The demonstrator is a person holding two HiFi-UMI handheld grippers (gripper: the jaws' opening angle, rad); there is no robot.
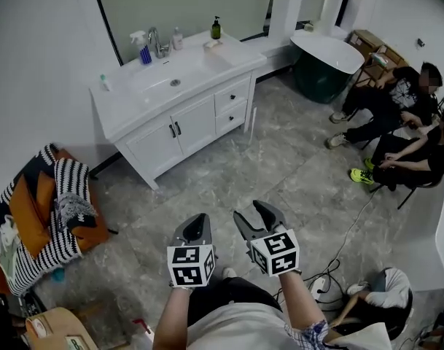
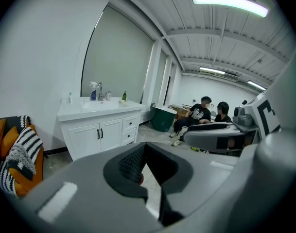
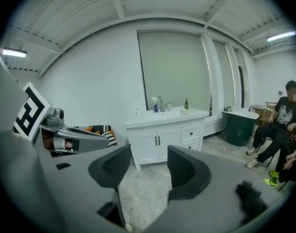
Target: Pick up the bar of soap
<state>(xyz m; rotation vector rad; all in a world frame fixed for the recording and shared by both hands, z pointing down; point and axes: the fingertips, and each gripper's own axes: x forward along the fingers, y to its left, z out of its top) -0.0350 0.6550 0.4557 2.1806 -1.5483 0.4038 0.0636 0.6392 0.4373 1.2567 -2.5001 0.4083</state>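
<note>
While both are held over the grey tiled floor (image 1: 294, 173), well apart from the white vanity, the left gripper (image 1: 197, 223) has its jaws pressed together with nothing between them; the right gripper (image 1: 252, 216), just beside it, stands with its jaws spread wide and empty, only floor and cabinet doors showing through the gap; both point toward the vanity, tilted a little downward; on the counter (image 1: 240, 55), to the right of the sink basin (image 1: 170, 79), lies a small pale object that looks like the bar of soap (image 1: 211, 45), just in front of a dark green pump bottle (image 1: 216, 28); it is too small to make out more; behind the basin stand the faucet (image 1: 157, 44) and a blue spray bottle (image 1: 143, 49); a large mirror (image 1: 185, 2) hangs above; to the right of the vanity sits a bathtub (image 1: 327, 60) with a dark green base; two people (image 1: 404, 122) sit along the right wall; at the left an orange chair (image 1: 32, 217) carries a black-and-white striped blanket (image 1: 65, 195).
</note>
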